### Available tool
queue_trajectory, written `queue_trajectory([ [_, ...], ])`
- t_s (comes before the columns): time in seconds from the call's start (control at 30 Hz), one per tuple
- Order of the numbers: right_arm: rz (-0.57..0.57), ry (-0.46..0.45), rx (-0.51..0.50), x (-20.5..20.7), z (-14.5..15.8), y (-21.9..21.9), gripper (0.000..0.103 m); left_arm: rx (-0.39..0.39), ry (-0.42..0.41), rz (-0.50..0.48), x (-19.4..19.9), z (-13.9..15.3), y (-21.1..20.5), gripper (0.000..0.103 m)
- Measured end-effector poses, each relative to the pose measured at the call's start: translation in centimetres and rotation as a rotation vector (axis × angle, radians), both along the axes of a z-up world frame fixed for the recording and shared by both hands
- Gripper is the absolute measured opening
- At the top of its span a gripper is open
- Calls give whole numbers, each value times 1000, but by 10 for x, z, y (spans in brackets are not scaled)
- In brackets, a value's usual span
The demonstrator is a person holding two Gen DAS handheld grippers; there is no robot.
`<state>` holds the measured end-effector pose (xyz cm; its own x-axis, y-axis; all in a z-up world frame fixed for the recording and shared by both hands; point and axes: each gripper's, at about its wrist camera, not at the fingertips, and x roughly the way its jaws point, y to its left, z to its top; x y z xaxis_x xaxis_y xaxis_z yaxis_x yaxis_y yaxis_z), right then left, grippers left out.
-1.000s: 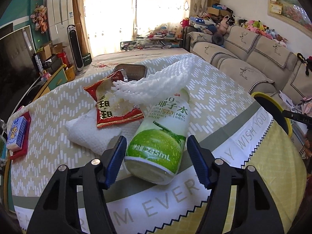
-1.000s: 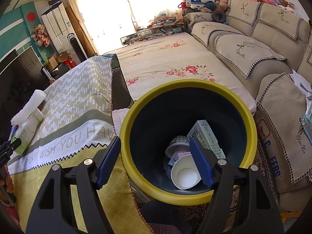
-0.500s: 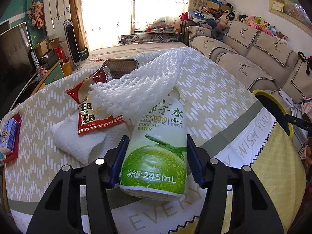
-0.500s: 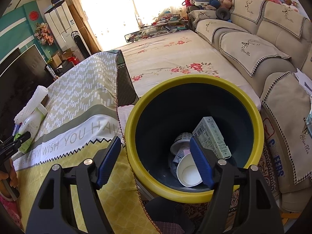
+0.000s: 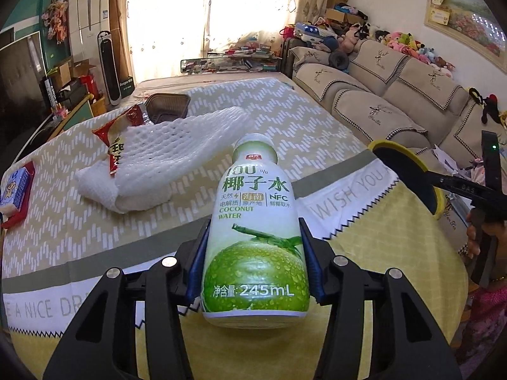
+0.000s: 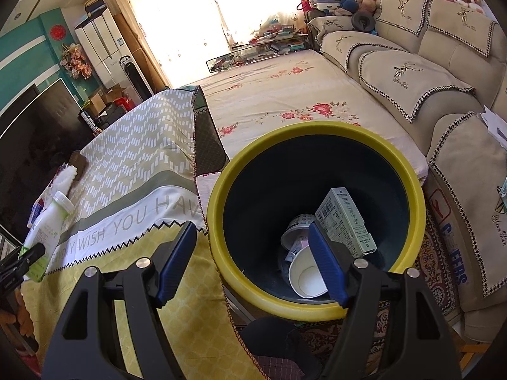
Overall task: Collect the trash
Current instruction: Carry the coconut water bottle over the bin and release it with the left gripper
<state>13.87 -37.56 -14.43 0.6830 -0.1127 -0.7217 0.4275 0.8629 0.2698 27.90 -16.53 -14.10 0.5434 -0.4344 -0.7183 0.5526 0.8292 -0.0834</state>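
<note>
A coconut water bottle [image 5: 256, 253] with a green label sits between the blue pads of my left gripper [image 5: 253, 226]. The jaws are closing and the pads press on its sides; it hangs above the yellow part of the tablecloth. The right wrist view shows the same bottle [image 6: 47, 221] at the far left. My right gripper [image 6: 252, 231] is open with nothing in it, over the near rim of the yellow-rimmed bin [image 6: 317, 126]. Inside the bin lie a carton [image 6: 345, 221], a paper cup [image 6: 305, 277] and a small pot [image 6: 296, 228].
On the table lie a white foam net [image 5: 171, 145], a red snack wrapper [image 5: 115, 148], a white cloth [image 5: 98, 186], a brown tray [image 5: 168, 104] and a blue packet [image 5: 14, 186]. The bin [image 5: 383, 144] stands off the table's right edge, with a sofa [image 5: 380, 110] beyond.
The left jaws have closed onto the bottle. The bottle has come out from under the foam net and toward the table's near edge. The right gripper has stayed over the bin.
</note>
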Motion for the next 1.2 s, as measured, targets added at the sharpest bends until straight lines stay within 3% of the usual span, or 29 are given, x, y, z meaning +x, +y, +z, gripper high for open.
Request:
queue_trajectory([
  [0.3, -16, -42, 9, -21, 9, -11, 69, -35, -9, -101, -40, 21, -43, 51],
  [0.7, -158, -56, 25, -72, 8, -65, 69, -19, 12, -327, -59, 26, -170, 51],
  [1.0, -209, -57, 51, -93, 0, -92, 69, 7, 66, -427, -41, 9, -263, 51],
  [1.2, -225, -49, 65, -97, -6, -97, 69, 51, 69, -440, -19, -7, -318, 51],
])
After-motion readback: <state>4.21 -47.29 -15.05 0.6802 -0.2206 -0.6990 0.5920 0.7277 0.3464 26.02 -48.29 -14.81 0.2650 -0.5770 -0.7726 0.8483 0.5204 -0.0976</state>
